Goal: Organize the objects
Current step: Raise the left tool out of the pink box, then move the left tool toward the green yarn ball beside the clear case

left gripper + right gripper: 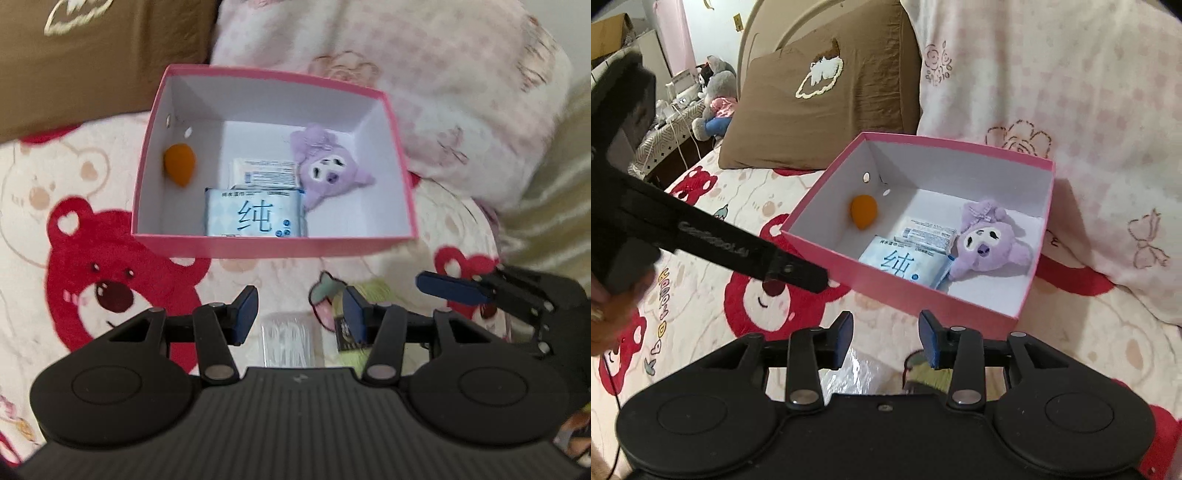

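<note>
A pink box lies open on the bed. Inside it are an orange sponge, a blue wipes pack, a white packet behind it and a purple plush. My left gripper is open, in front of the box, above a clear cotton swab box and a pale green item. My right gripper is open and empty, over a clear item and the green item.
The bed has a red bear sheet. A brown pillow and a pink floral quilt lie behind the box. The left gripper's body crosses the right wrist view. The right gripper's fingers show at right.
</note>
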A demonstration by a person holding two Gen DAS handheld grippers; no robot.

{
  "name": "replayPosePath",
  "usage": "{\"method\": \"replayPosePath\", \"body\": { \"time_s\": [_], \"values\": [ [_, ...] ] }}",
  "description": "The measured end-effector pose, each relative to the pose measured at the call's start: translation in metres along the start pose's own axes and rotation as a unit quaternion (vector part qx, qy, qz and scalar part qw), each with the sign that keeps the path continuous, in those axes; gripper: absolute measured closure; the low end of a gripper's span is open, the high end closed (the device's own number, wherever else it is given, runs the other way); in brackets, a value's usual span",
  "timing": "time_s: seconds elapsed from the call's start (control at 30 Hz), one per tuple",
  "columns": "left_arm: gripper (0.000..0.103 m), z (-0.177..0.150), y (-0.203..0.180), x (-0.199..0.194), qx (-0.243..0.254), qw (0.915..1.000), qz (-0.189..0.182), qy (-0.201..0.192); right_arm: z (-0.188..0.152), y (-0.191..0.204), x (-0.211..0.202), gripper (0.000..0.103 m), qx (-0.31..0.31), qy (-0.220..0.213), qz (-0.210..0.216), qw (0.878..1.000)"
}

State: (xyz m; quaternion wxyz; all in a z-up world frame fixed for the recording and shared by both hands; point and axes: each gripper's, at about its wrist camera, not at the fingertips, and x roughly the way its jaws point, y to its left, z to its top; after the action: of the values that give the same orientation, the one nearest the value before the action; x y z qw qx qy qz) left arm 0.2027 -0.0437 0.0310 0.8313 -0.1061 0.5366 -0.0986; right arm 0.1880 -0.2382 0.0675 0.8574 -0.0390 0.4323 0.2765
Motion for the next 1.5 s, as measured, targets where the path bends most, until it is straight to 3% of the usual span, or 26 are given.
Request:
{"method": "replayPosePath", "body": {
  "time_s": [0.23, 0.33, 0.6, 0.73, 0.87, 1.07, 1.33, 1.5],
  "values": [
    [0.053, -0.012, -0.022, -0.041, 0.034, 0.9982, 0.042, -0.024, -0.003, 0.013, -0.033, 0.051, -0.031, 0.012, 0.003, 0.999],
    [0.053, -0.028, -0.022, -0.044, 0.04, 0.9974, 0.057, -0.016, -0.007, 0.014, -0.039, 0.05, -0.032, 0.009, 0.012, 0.999],
    [0.053, -0.08, -0.021, -0.058, 0.023, 0.9983, 0.045, -0.028, -0.037, 0.021, -0.049, 0.05, -0.008, 0.002, 0.035, 0.999],
    [0.05, -0.1, -0.024, -0.069, 0.032, 0.9986, -0.002, -0.043, -0.05, 0.031, -0.066, 0.05, -0.014, -0.007, 0.032, 0.999],
    [0.049, -0.113, -0.028, -0.082, 0.052, 0.9959, -0.019, -0.072, -0.059, 0.032, -0.095, 0.047, 0.004, -0.011, 0.054, 0.998],
    [0.048, -0.114, -0.029, -0.069, 0.058, 0.9949, -0.031, -0.076, -0.08, 0.038, -0.114, 0.045, -0.011, -0.018, 0.062, 0.998],
    [0.048, -0.112, -0.035, -0.046, 0.077, 0.9948, -0.033, -0.057, -0.063, 0.037, -0.123, 0.045, -0.067, 0.009, 0.052, 0.996],
    [0.048, -0.104, -0.035, -0.046, 0.087, 0.9927, -0.003, -0.083, -0.054, 0.035, -0.132, 0.045, -0.1, 0.03, 0.052, 0.993]
  ]
}}
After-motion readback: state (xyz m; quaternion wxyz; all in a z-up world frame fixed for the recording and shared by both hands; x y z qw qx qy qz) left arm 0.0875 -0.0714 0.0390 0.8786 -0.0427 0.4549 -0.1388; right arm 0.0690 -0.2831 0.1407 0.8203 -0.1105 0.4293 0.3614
